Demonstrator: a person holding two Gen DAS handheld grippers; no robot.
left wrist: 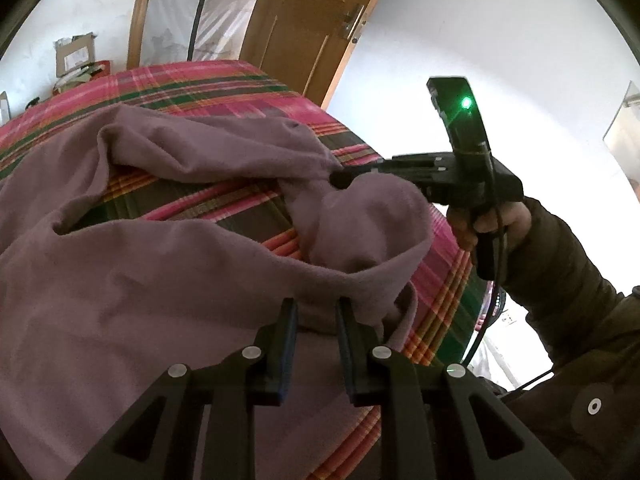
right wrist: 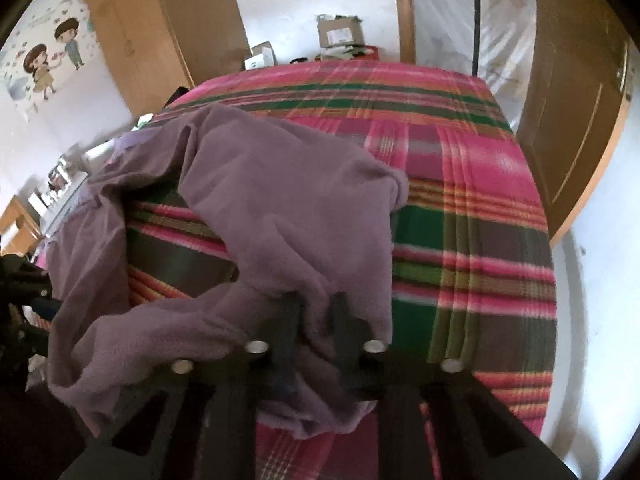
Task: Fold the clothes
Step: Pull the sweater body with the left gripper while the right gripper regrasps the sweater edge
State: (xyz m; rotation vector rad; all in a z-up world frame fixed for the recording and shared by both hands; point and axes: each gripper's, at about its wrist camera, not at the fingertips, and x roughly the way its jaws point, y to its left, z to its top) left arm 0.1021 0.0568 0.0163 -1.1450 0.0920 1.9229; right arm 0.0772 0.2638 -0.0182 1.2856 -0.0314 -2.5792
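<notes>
A mauve fleece garment (left wrist: 120, 280) is lying rumpled across a bed covered by a pink, green and brown plaid blanket (left wrist: 224, 84), and both grippers are gripping it along the near edge of the bed.

In the left wrist view, the left gripper (left wrist: 316, 308) is pinching a raised fold of the fleece: the cloth is bunching between its two dark fingers (left wrist: 289, 320), which are standing a little apart with the fabric filling the gap and draping over the tips. Most of the garment is spreading away to the left of these fingers and beneath them, with a strip of bare blanket showing through a loop in the cloth farther back.

Across the same view, the right gripper (left wrist: 340, 178) is reaching in from the right, held by a hand (left wrist: 488, 220) in a dark olive sleeve (left wrist: 560, 264), a green light glowing on its body. Its tips are closing on a gathered bunch of the fleece, which is hanging in a rounded pouch just below them.

In the right wrist view, the right gripper (right wrist: 316, 304) has fleece wrapping around and between its fingers (right wrist: 290, 312), so the tips are largely buried in cloth. The garment is stretching up and to the left from there, one lobe ending near the blanket's middle.

A wooden door (left wrist: 304, 28) and a white wall (left wrist: 480, 32) are standing behind the bed.
</notes>
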